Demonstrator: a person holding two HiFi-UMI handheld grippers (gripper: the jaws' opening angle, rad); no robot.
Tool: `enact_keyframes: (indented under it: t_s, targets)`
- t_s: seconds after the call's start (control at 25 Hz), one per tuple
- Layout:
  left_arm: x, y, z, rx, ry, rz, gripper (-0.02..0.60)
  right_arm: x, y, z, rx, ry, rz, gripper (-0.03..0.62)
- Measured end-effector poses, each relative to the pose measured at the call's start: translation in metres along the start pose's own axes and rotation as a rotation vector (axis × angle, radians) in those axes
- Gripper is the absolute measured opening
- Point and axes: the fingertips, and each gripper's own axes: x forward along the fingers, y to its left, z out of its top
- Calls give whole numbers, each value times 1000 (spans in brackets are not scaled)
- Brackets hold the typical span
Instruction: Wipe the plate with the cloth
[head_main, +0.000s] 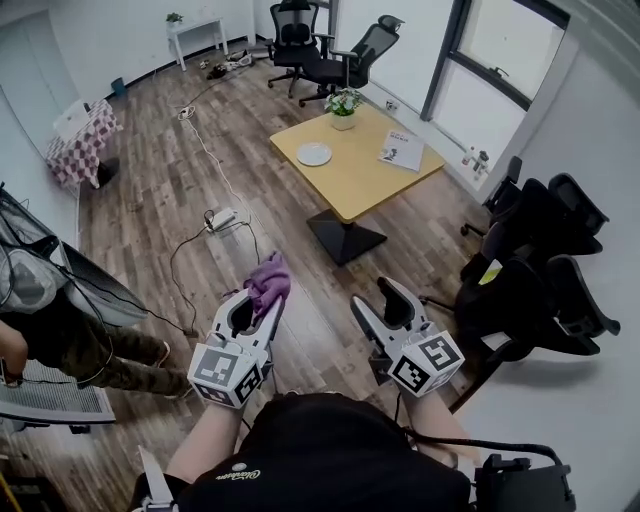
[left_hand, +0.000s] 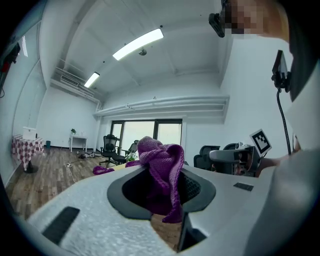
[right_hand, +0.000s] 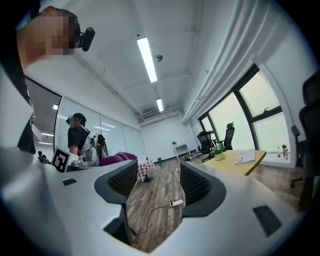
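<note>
The left gripper is clenched on a crumpled purple cloth. In the left gripper view the cloth fills the gap between the jaws of the left gripper, bunching above them and hanging down below. The right gripper is released. In the right gripper view its jaws stand wide apart with only wooden floor between them.

The round white plate lies on a square yellow wooden counter, well apart from both grippers. A potted plant with white flowers and a printed booklet share the counter. The booklet's print is too small to read, and so is the pale logo on the person's dark top. Each gripper's cube bears black-and-white square markers.
</note>
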Motion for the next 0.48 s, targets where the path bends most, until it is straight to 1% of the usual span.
enact_keyframes:
  t_s: [0.16,0.32,0.48]
  targets:
    - [11,-17,2,10,-12,5,118,-18,-19,3,2,-9,-9,255]
    - [17,-31,-3,-3,-14,11,118,-31,-33,1,8,-9,-1,255]
    - [25,-30,-3,0,-17,21,118,-28,-43,0,15,-3,-2,255]
